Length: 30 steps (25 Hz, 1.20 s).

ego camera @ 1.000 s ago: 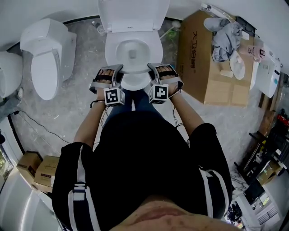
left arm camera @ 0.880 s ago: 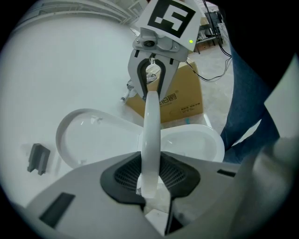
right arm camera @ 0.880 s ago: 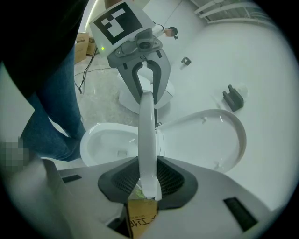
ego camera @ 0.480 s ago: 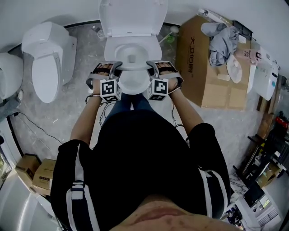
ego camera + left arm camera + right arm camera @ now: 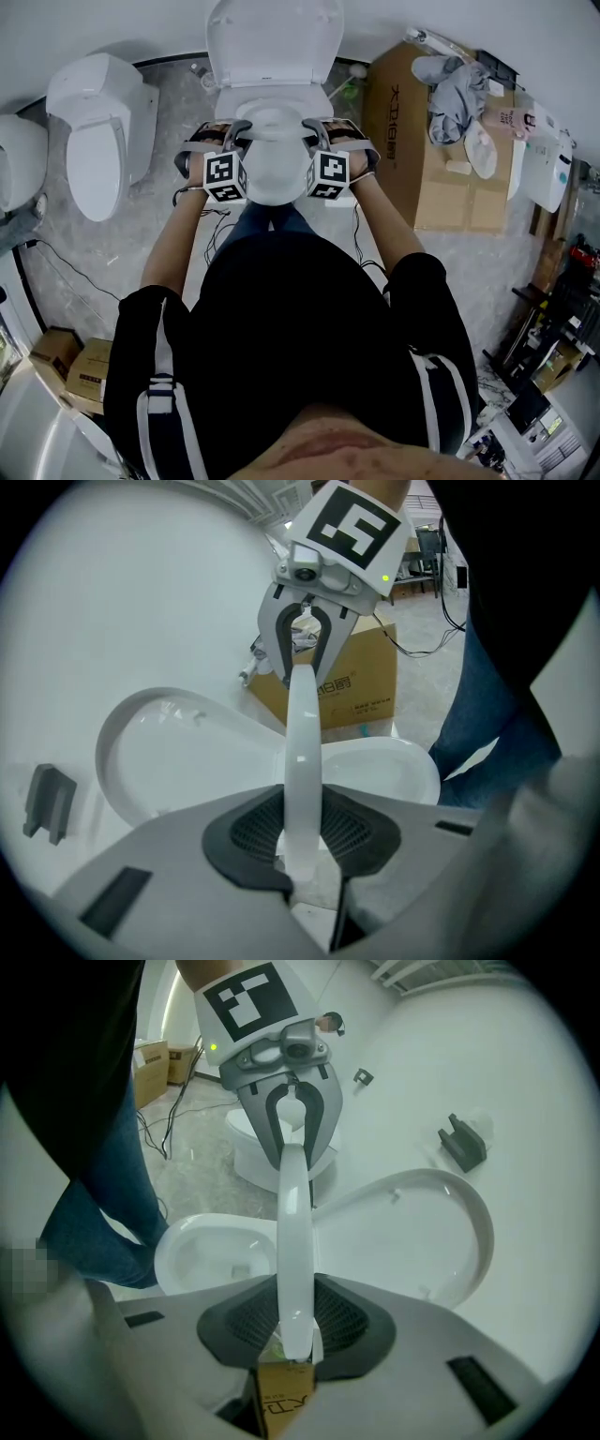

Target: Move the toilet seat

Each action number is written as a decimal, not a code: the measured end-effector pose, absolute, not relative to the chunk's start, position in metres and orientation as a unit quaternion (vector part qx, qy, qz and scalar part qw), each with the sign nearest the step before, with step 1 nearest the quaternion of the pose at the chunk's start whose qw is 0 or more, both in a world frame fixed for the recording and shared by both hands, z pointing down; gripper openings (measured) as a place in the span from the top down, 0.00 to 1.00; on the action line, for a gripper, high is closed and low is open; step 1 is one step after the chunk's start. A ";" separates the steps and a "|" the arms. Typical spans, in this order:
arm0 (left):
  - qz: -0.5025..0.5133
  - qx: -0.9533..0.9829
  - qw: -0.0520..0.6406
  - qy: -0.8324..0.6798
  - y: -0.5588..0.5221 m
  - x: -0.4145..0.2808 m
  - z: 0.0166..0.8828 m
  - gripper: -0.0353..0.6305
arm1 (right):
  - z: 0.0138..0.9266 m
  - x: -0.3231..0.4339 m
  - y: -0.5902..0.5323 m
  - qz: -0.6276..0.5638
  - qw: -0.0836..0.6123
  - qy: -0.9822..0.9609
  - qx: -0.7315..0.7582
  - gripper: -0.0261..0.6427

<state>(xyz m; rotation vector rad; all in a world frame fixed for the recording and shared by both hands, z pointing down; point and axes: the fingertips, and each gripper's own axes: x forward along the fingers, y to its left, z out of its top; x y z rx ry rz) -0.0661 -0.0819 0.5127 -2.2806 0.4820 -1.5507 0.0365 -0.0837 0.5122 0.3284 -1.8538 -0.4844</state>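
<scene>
The white toilet seat (image 5: 272, 161) is lifted off the bowl (image 5: 380, 771) and tilted, held at both sides. My left gripper (image 5: 234, 133) is shut on its left rim; its jaws have just been closing on the seat (image 5: 302, 752), which stands edge-on between the pads. My right gripper (image 5: 314, 131) is shut on the right rim, where the seat (image 5: 293, 1232) again runs edge-on through the pads. Each gripper shows across the ring in the other's view: the right gripper (image 5: 305, 639), the left gripper (image 5: 292, 1119). The lid (image 5: 272, 37) stands raised against the wall.
A second toilet (image 5: 98, 131) stands to the left. A large cardboard box (image 5: 422, 150) with a grey cloth (image 5: 459, 84) on top is close on the right. Small boxes (image 5: 75, 361) and a cable (image 5: 84, 267) lie on the floor at lower left.
Both grippers have moved up and toward the raised lid with the seat between them. The seat has tilted up and now hides the bowl opening in the head view.
</scene>
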 end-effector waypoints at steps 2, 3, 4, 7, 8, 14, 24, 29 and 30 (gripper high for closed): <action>-0.546 -0.804 0.168 0.168 -0.087 -0.066 0.510 0.80 | 0.515 0.035 -0.088 -0.203 0.560 -0.791 0.137 0.79; -0.545 -0.804 0.168 0.168 -0.089 -0.066 0.509 0.80 | 0.516 0.035 -0.091 -0.202 0.559 -0.793 0.135 0.80; -0.545 -0.804 0.168 0.169 -0.092 -0.067 0.508 0.80 | 0.515 0.034 -0.094 -0.203 0.559 -0.793 0.134 0.80; -0.545 -0.803 0.166 0.175 -0.102 -0.068 0.504 0.80 | 0.512 0.032 -0.105 -0.200 0.556 -0.795 0.134 0.80; -0.546 -0.803 0.165 0.176 -0.105 -0.068 0.502 0.80 | 0.511 0.032 -0.109 -0.196 0.554 -0.798 0.133 0.81; -0.547 -0.800 0.165 0.182 -0.126 -0.068 0.498 0.82 | 0.509 0.031 -0.130 -0.194 0.558 -0.796 0.135 0.83; -0.545 -0.798 0.160 0.201 -0.162 -0.070 0.489 0.84 | 0.501 0.027 -0.164 -0.188 0.553 -0.800 0.135 0.84; -0.542 -0.801 0.159 0.198 -0.176 -0.072 0.485 0.85 | 0.496 0.025 -0.177 -0.190 0.552 -0.802 0.127 0.84; -0.542 -0.802 0.158 0.197 -0.179 -0.072 0.484 0.85 | 0.495 0.025 -0.179 -0.188 0.551 -0.803 0.126 0.84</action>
